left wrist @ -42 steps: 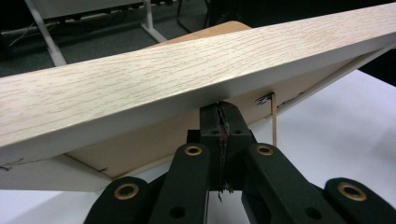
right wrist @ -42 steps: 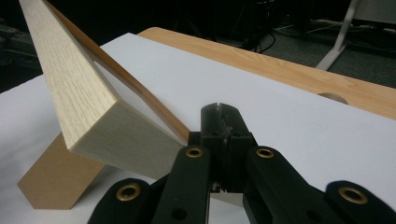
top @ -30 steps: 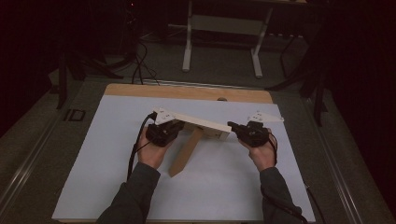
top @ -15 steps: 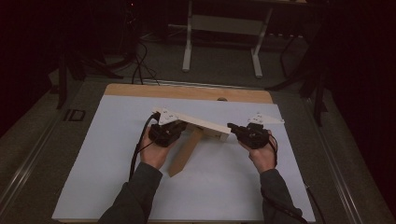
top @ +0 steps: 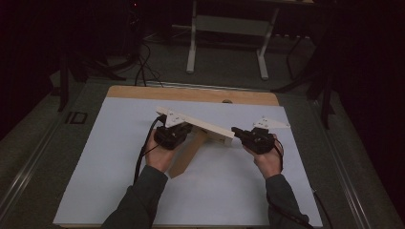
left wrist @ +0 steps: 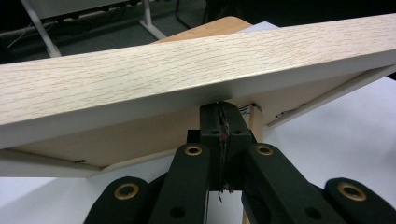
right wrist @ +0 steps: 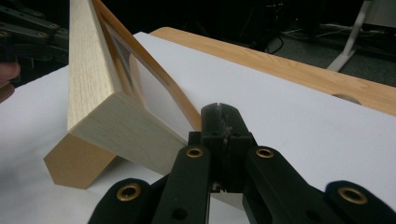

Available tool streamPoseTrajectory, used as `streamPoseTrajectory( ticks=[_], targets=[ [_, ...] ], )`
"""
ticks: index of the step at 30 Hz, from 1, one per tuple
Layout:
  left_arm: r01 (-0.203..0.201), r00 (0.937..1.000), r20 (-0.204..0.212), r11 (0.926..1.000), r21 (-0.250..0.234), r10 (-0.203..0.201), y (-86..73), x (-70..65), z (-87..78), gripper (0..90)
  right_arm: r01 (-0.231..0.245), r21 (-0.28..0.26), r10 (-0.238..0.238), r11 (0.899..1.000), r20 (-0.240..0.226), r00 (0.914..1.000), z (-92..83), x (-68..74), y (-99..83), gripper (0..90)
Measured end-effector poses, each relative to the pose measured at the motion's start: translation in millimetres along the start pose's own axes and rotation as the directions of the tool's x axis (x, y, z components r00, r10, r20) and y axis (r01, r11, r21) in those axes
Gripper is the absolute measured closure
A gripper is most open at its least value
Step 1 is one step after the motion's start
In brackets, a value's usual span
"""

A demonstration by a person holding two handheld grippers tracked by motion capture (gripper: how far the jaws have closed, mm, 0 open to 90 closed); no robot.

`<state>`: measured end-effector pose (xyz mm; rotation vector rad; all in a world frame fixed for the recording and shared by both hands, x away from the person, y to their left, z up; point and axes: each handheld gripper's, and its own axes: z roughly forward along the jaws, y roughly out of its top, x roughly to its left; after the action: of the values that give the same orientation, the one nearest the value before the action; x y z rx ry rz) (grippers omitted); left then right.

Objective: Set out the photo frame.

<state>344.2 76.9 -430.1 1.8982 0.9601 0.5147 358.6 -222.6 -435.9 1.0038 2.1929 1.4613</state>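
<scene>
Wooden frame (top: 200,130) between both grippers

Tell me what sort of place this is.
Probably a lab or workshop: a white-topped table for handling a wooden frame, cables trailing over the dark floor, and a metal stand behind.

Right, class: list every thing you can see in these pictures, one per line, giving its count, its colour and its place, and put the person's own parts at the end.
Wooden frame: one, pale oak with a white edge, mid-table, tilted up between the two grippers.
Wooden prop: one, light brown, under the frame, slanting down to the sheet.
White sheet: one, covering most of the table.
Table: one, light wood, bare strip at the far edge.
Stand legs: two, white, on the floor beyond the table.
Cables: several, black, on the floor far left.
Left gripper: one, black, jaws shut, under the frame's left end.
Right gripper: one, black, jaws shut, at the frame's right end.
Sleeves: two, dark grey, bottom edge.
</scene>
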Motion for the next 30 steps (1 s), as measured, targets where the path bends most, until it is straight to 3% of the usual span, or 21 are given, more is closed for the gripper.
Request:
streamPoseTrajectory(
  ticks=[30],
  targets=[
    [-0.05,0.9985,0.022,0.9985,0.024,0.049,2.2,-17.5,11.1,90.0,-0.003,-0.016,0.003,1.0,-0.003,1.0,-3.3,4.4,-4.4,90.0]
  ],
)
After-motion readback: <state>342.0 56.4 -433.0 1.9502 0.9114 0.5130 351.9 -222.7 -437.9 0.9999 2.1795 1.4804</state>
